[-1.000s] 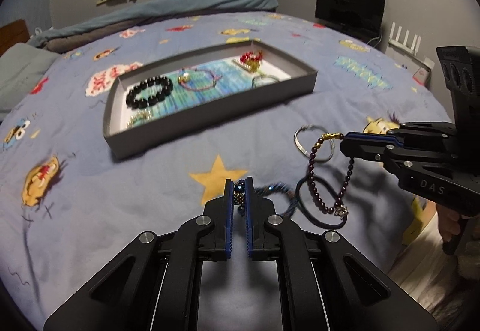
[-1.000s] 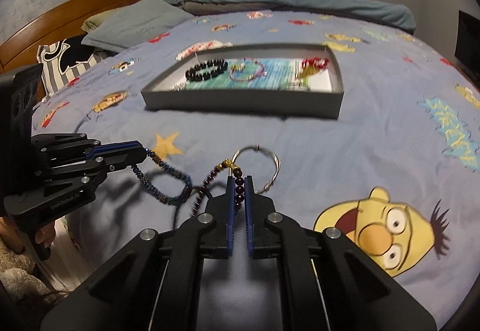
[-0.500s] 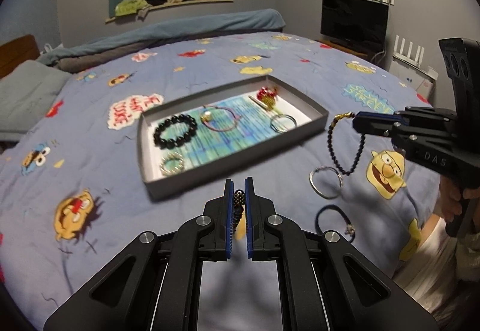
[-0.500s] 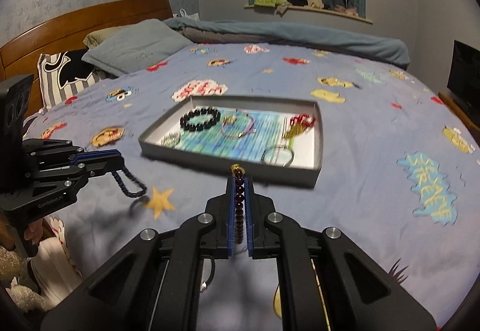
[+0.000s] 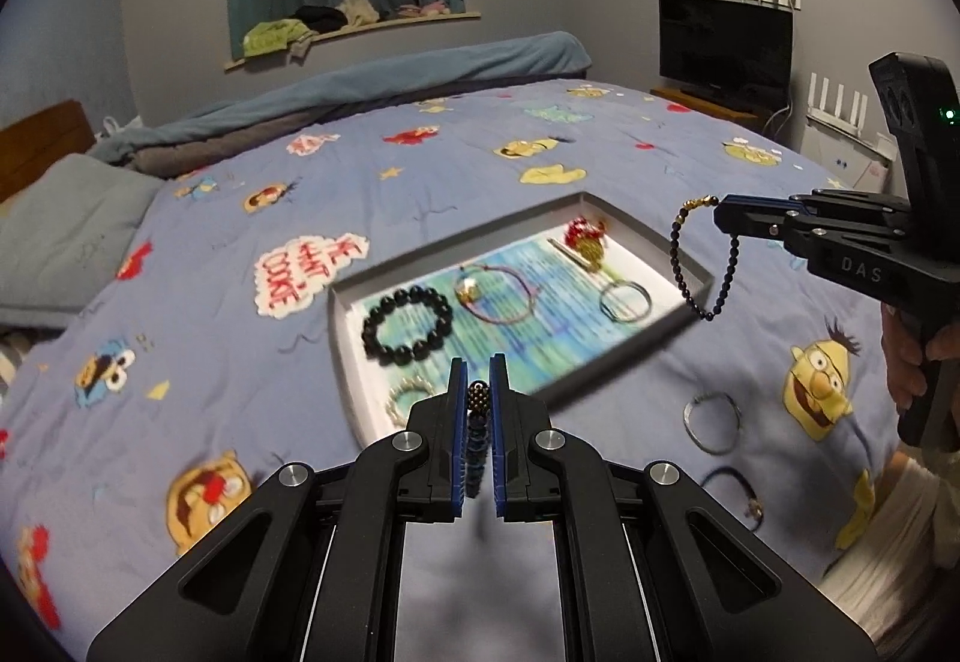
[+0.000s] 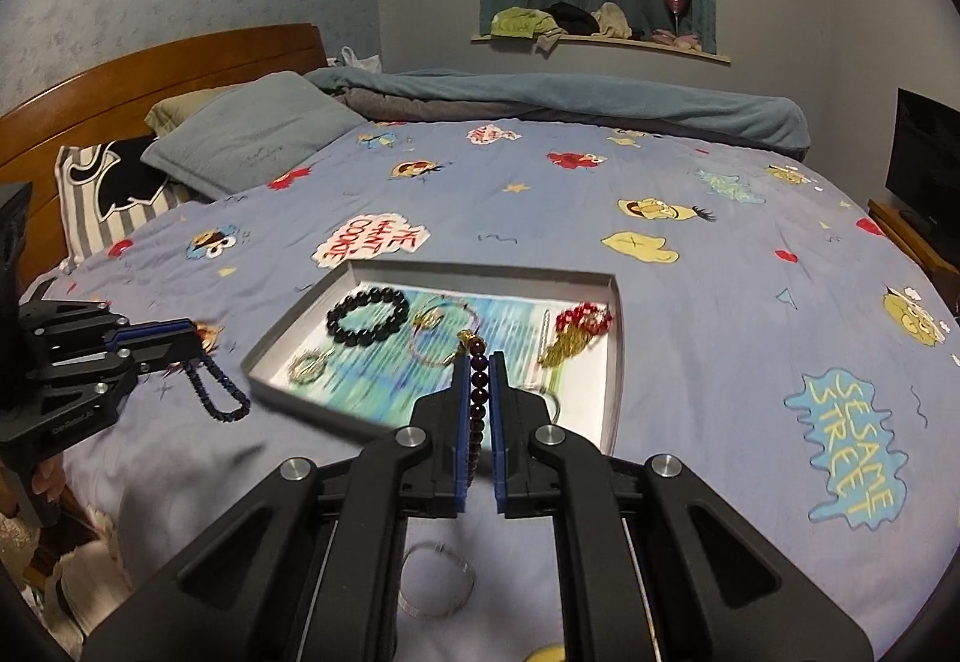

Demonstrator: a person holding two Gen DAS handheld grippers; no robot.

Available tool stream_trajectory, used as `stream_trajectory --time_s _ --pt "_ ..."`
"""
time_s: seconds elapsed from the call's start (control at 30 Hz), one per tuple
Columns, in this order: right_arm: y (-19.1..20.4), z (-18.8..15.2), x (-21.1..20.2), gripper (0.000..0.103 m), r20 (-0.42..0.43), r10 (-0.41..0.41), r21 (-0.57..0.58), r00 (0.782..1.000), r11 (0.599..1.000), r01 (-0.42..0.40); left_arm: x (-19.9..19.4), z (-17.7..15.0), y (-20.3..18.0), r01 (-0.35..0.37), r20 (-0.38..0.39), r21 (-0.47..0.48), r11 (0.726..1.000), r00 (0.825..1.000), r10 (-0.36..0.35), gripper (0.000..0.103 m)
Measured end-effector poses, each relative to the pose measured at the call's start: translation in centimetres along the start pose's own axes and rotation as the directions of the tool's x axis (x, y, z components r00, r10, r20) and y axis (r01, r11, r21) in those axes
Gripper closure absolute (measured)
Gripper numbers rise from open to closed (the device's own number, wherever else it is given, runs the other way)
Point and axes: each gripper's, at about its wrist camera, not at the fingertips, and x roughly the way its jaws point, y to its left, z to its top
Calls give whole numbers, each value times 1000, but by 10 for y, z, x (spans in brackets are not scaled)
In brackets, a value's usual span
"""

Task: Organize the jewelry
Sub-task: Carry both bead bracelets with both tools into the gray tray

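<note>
- While both grippers hang over the bed, the left gripper (image 5: 478, 392) is clamped tight on a dark blue beaded bracelet (image 6: 217, 392), which dangles off its tips in the right wrist view.
- Right gripper (image 6: 478, 371) is clenched the same way, on a dark red beaded bracelet (image 6: 478, 383) with a small gold end poking up past the pads; from the left wrist view that strand hangs in a loop at about 2 o'clock.
- Down on the blue cartoon bedspread (image 5: 198, 254), near the person's hand (image 5: 912, 362) at 3 to 4 o'clock, a silver bangle (image 5: 712, 420) and a thin black cord bracelet (image 5: 733, 489) lie loose, outside the tray.
- Just past the left tips sits the shallow grey tray (image 5: 339, 338). Inside it: a chunky black bead bracelet (image 5: 407, 325) at the near-left, a small pale bracelet (image 5: 408, 403) right by the near wall, a thin pink cord one (image 5: 498, 294) mid-tray, a silver ring-shaped bangle (image 5: 625, 300) and a red and gold piece (image 5: 587, 236) toward the far-right end.
- Way back at 12 o'clock: rolled-up blanket (image 5: 384, 74), then the curtained window ledge.
</note>
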Motion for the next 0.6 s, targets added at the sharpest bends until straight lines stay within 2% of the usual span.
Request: stream_trajectory --time_s 0.37,0.6 --pt "-4 13 55 97 -42 -2 15 999 1000 3 43 28 13 -2 -12 -9 1000 1000 2 95" --pt "1 9 79 97 -68 41 31 997 999 -39 66 31 7 91 -22 -42 995 996 -92 95"
